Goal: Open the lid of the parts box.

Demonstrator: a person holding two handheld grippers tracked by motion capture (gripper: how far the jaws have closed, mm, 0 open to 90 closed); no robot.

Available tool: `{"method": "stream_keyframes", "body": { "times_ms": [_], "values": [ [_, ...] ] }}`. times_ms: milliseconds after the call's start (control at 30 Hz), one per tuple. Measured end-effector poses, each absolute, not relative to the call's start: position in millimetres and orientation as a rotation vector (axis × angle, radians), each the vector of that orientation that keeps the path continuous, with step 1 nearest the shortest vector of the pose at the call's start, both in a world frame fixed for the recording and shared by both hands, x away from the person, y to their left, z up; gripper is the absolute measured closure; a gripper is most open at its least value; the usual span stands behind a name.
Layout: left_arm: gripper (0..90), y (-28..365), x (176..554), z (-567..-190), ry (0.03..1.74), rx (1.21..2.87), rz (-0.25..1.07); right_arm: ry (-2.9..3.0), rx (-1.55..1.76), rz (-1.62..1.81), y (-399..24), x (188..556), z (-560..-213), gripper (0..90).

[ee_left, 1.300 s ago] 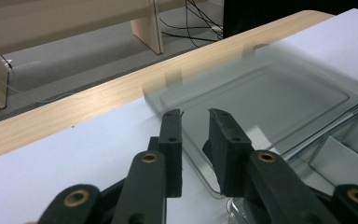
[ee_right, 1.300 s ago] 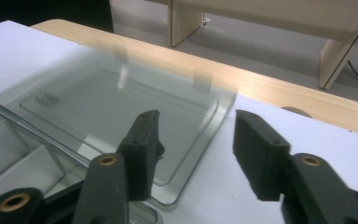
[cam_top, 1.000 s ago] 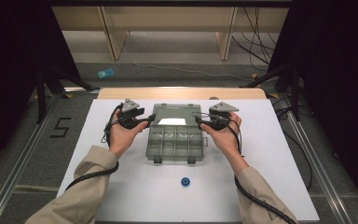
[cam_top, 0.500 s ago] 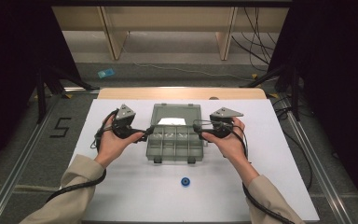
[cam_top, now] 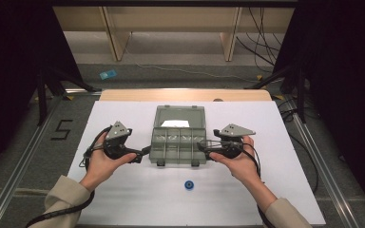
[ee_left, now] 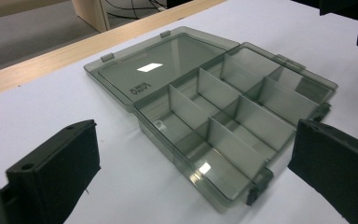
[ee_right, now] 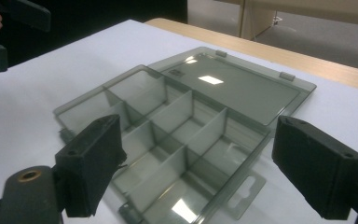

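Both claws stand wide open and hold nothing; their jaws have just been opening, with nothing between them. Your left gripper [cam_top: 145,151] sits just off the left end of the box [cam_top: 177,140], tips aimed at it, and your right gripper [cam_top: 202,145] sits just off the right end, aimed back the other way. So the box lies between your hands, about equally near each.

Its long axis runs left to right across the table, on the line from one claw to the other. The lid [cam_top: 179,117] is folded flat open on the far side, hinges away from you, and the tray's latch edge faces you. From the left gripper view the tray [ee_left: 228,121] shows empty compartments apart from one small pale piece in the near row; I cannot tell what it is.

A small blue disc [cam_top: 188,185] lies nearer you than the box, well apart from both claws and roughly midway between your hands. If that is your next pick, either hand reaches it by pulling back toward you.
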State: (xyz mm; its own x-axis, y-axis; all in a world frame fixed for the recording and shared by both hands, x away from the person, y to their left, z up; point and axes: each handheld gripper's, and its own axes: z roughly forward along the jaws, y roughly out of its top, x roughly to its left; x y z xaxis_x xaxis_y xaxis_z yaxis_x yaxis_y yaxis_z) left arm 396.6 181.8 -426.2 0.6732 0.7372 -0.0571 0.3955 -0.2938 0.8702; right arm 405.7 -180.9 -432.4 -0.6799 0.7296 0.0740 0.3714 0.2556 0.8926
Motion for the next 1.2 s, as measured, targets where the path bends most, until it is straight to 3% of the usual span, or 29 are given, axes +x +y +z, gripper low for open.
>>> {"method": "stream_keyframes", "body": {
  "times_ms": [500, 1200],
  "values": [
    [1.5, 191.3, 364.5, -434.2, 0.858, 1.909, 0.411, 2.3, 0.952, 1.418, -180.6, 365.5, -446.8, 18.1],
    [1.8, 199.5, 358.0, -437.0, 0.844, 1.876, 0.425, 2.336, 0.886, 1.455, -176.4, 347.7, -448.6, 18.4]
  ]
}}
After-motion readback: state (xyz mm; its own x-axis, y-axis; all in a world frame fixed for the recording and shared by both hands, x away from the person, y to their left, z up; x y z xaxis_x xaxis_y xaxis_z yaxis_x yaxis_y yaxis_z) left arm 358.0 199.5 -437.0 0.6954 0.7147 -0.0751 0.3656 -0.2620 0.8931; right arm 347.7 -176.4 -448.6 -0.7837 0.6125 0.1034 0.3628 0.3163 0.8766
